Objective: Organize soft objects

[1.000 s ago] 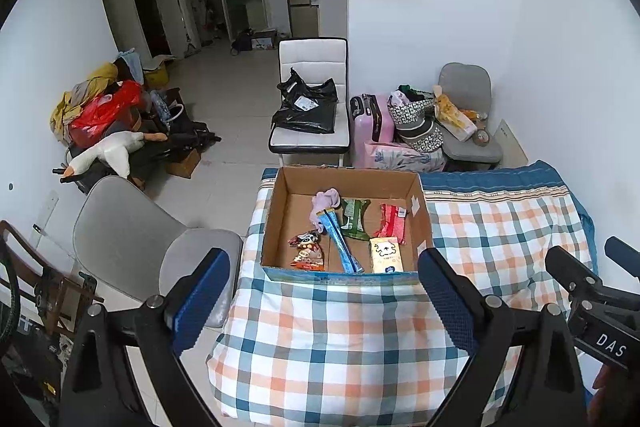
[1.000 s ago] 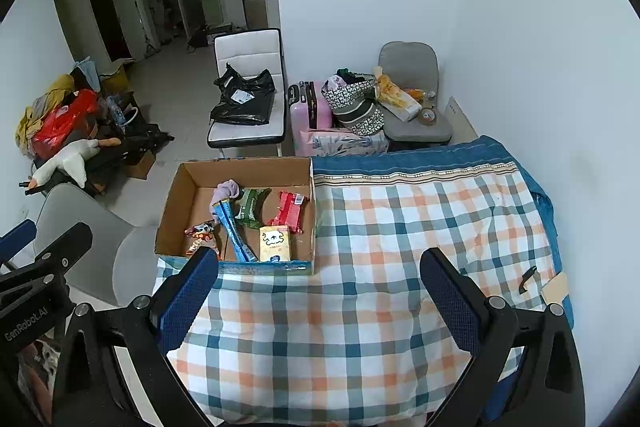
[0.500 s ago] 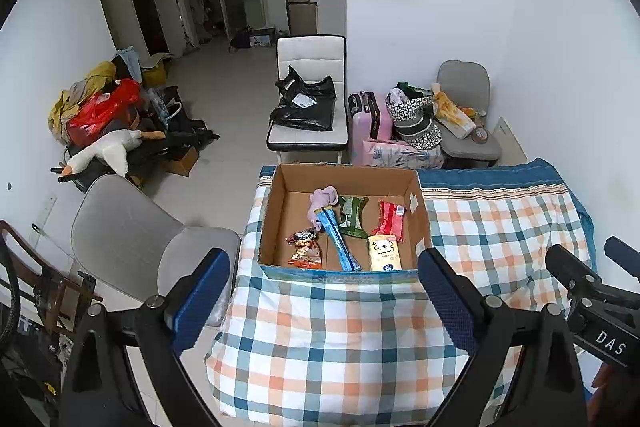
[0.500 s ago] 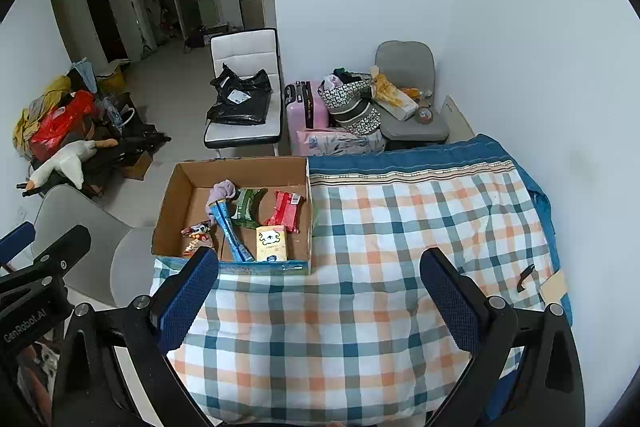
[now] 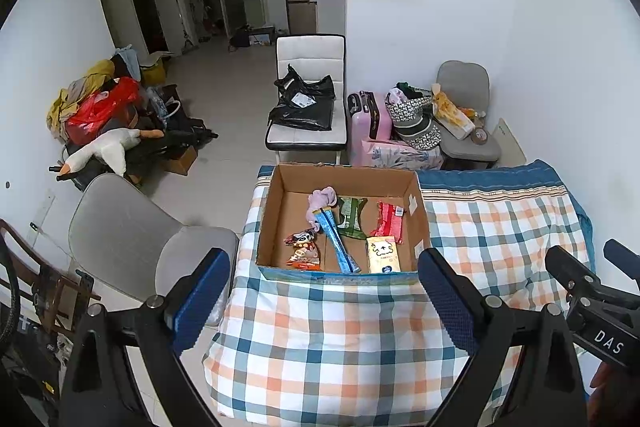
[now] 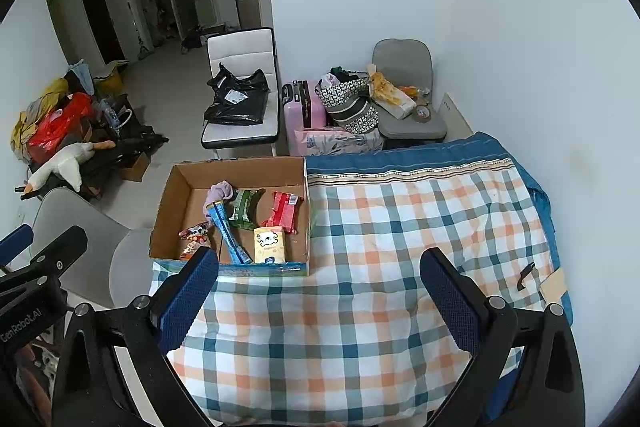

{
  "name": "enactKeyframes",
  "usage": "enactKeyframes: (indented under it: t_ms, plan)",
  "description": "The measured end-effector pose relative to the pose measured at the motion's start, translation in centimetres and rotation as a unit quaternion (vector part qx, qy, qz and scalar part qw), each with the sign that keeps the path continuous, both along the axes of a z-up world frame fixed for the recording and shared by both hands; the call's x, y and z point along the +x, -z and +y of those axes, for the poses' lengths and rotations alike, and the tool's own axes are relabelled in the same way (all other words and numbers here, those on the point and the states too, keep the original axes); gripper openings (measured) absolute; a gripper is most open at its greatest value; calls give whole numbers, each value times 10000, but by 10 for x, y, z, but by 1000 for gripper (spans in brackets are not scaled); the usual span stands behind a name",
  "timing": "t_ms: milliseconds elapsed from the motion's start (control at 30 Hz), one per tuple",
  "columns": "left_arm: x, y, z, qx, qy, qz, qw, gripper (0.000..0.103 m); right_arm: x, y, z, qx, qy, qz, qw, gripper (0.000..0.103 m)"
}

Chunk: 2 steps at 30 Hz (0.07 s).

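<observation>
An open cardboard box (image 5: 416,211) (image 6: 168,211) stands on the left part of a table with a checked cloth (image 5: 344,339) (image 6: 400,235). Inside lie a lilac sock (image 5: 320,199) (image 6: 219,193), a blue tube (image 5: 338,247) (image 6: 230,239), a green pack (image 5: 352,217) (image 6: 245,213), a red pack (image 5: 388,219) (image 6: 282,213), a yellow tissue pack (image 5: 383,254) (image 6: 269,246) and a small snack bag (image 5: 302,249) (image 6: 192,233). My left gripper (image 5: 322,303) is open and empty, high in front of the box. My right gripper (image 6: 318,303) is open and empty above the cloth.
A grey chair (image 5: 132,243) stands left of the table. Beyond are a white chair with black bags (image 5: 306,107), a pink suitcase (image 5: 370,117), a grey chair with bags (image 5: 464,123) and a pile with a plush goose (image 5: 108,147). A small black item (image 6: 525,275) lies on the cloth's right edge.
Both grippers have risen and drawn back slightly, so the box and table sit a little lower and smaller in view. Nothing was taken hold of.
</observation>
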State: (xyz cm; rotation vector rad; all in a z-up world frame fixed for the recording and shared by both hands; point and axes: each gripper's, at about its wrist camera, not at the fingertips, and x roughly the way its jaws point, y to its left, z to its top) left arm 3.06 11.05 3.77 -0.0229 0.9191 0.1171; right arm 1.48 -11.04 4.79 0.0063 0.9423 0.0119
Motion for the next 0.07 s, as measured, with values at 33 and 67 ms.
enactKeyframes:
  t_ms: [33, 67]
  plan:
    - [-1, 1, 1, 5, -5, 5, 10000, 96, 0, 0, 0, -1, 7, 0, 10000, 103]
    - [0, 0, 0, 4, 5, 6, 10000, 96, 0, 0, 0, 7, 7, 2, 10000, 103]
